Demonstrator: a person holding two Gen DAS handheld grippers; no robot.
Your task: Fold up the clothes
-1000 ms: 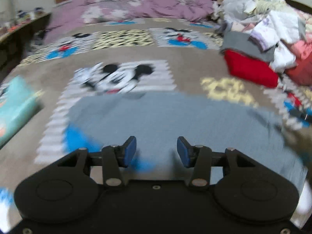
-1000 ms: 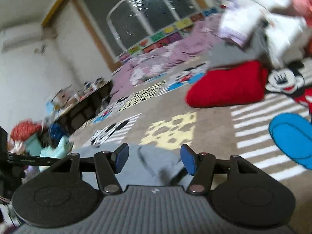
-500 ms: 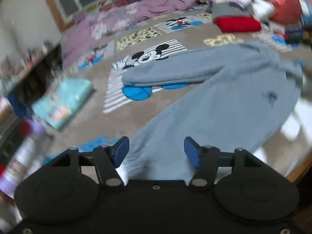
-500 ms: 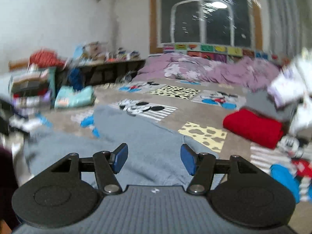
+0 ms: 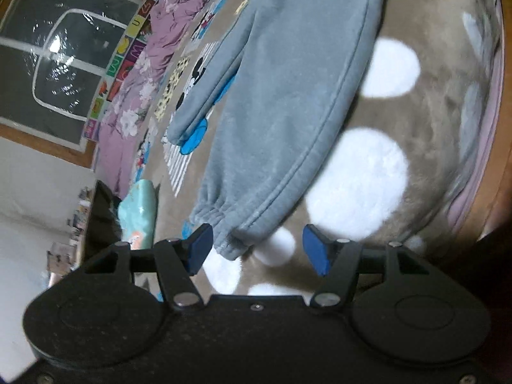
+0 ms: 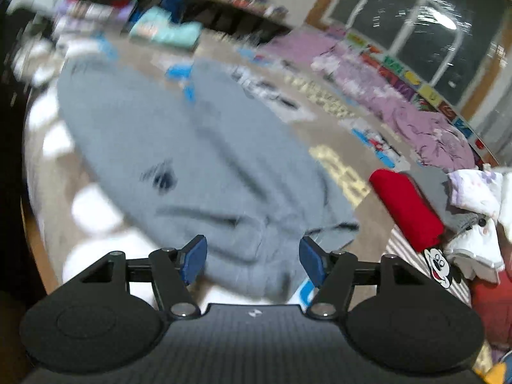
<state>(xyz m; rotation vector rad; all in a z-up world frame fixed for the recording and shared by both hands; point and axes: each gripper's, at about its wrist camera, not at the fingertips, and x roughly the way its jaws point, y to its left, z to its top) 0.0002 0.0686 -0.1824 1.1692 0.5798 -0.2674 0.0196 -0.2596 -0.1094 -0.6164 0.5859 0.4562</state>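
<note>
While the grey sweatpants (image 5: 288,96) lie spread flat on the cartoon blanket (image 5: 432,121), the left gripper (image 5: 256,246) sits spread wide and empty, one leg cuff (image 5: 230,243) right between its tips. The right gripper (image 6: 252,257) gapes wide too, holding nothing, waistband end just ahead of it, red folded garment (image 6: 406,204) off to its right.

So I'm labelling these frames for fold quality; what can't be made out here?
- Left wrist view: the grey fleece sweatpants lose their waistband at the top edge.
- Right wrist view: motion blur smears their small dark logo.
- Right wrist view: the right gripper body hides the nearest fabric edge.
</note>
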